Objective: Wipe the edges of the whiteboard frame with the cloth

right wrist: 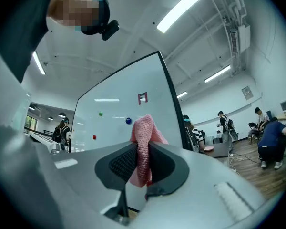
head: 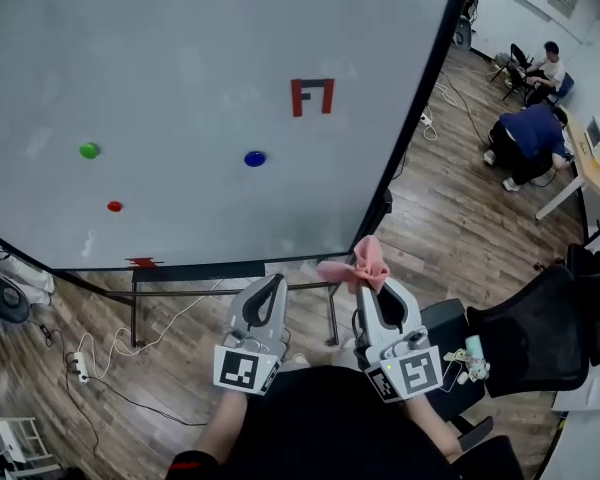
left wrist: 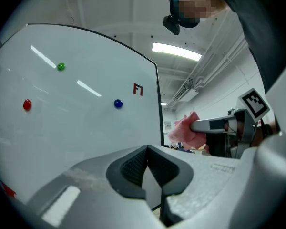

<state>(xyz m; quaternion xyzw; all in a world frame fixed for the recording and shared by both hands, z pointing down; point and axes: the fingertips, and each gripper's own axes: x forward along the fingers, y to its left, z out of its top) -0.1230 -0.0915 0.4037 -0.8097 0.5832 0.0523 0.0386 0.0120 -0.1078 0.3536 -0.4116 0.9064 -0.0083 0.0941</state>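
Right gripper view showed the pink cloth (right wrist: 144,144) clamped upright between the jaws of our right gripper (right wrist: 142,151). A loose tuft stood above the tips and the rest hung below the pads. In the head view, the cloth sat in front of the lower right corner of the whiteboard (head: 180,68), near the black frame (head: 427,93) but apart from it; no part of it touched an edge.

Our left gripper (head: 271,286) was held just beside the right one, below the bottom edge of the board, jaws pressed together on nothing. On the board face, a green magnet (head: 89,150), a blue magnet (head: 255,158), a red magnet (head: 114,206) and a red mark (head: 312,96) lay well inside the edges.

We judged the step in hand to be the approach, with wiping not yet begun. The next move called for us to:

1. Carry the right gripper forward until the tuft met the frame at the lower right corner.
2. Draw it along that edge with the clamp kept firm.

Because the tuft was short, we judged that the jaw tips could scrape the frame.
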